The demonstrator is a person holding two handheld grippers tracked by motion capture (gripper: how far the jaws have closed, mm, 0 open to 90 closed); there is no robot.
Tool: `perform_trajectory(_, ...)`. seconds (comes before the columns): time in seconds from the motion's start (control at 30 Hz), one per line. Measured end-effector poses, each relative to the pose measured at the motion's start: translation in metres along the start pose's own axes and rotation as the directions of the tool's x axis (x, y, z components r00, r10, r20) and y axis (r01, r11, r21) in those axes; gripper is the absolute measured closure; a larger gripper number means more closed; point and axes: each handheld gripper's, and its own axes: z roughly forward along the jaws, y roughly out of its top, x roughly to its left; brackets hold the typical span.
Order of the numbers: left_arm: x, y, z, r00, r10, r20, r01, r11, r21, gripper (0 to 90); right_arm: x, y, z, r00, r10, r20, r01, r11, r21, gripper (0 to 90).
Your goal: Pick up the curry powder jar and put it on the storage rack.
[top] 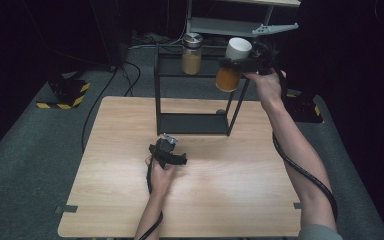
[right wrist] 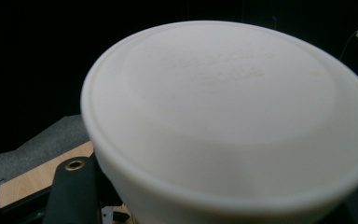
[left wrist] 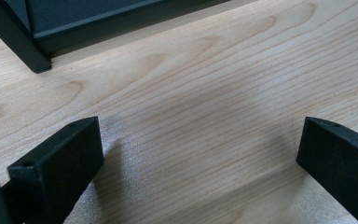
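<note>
A jar with a white lid (top: 238,48) and orange contents (top: 227,80) hangs tilted in the air beside the top right corner of the black rack (top: 192,123). My right gripper (top: 231,64) is shut on it just below the lid. In the right gripper view the white lid (right wrist: 233,116) looms close, with one black finger (right wrist: 72,186) at its lower left. My left gripper (top: 167,145) rests low over the wooden table (top: 220,200) in front of the rack. It stands open (left wrist: 200,154), with bare wood between its fingers (left wrist: 60,163).
A second jar (top: 192,54), with a metal lid and tan contents, stands on the rack's top shelf at the left. The rack's foot (left wrist: 23,42) is just ahead of my left gripper. Grey carpet surrounds the table, and a grey stand (top: 240,25) sits behind the rack.
</note>
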Motion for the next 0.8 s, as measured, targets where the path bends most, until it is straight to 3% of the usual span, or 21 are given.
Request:
perform_trajectory(0.33, 0.000, 0.000, 0.000, 1.0000, 0.001, 0.001, -0.001, 1.0000, 0.000, 0.2, 0.007, 0.026, 0.018, 0.9933, 0.011, 0.115, -0.014, 0.999, 0.029, 35.1)
perform_trajectory(0.8, 0.000, 0.000, 0.000, 1.0000, 0.001, 0.002, -0.001, 1.0000, 0.000, 0.2, 0.008, 0.038, 0.047, 0.9698, 0.078, 0.231, -0.091, 0.995, 0.046, 35.1)
